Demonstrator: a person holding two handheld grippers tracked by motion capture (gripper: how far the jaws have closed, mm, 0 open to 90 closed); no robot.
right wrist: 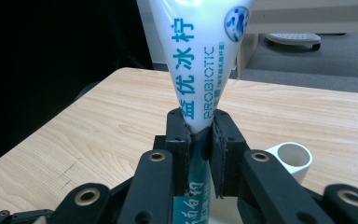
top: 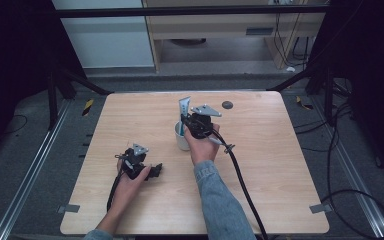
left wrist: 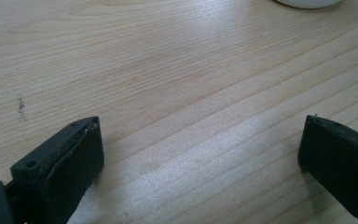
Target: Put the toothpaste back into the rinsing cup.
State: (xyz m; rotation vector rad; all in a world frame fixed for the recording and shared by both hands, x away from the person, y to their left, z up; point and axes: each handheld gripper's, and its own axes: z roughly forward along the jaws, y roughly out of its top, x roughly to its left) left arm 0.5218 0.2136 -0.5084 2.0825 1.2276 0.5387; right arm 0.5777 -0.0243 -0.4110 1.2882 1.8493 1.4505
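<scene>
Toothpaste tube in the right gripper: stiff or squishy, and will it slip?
Likely soft: the toothpaste tube narrows sharply where the right gripper pinches it, so it probably deforms under load. Its glossy plastic skin could slide, though the tight pinch should help. Held upright over the white cup, its wide flat upper end may flop sideways if swung.

Light wooden table point(top: 260, 165); white cup point(top: 182, 137) standing near centre.

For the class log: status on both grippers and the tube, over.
Right gripper shut on toothpaste tube, over white cup. Left gripper open, low over bare table. Nothing in the way.
</scene>
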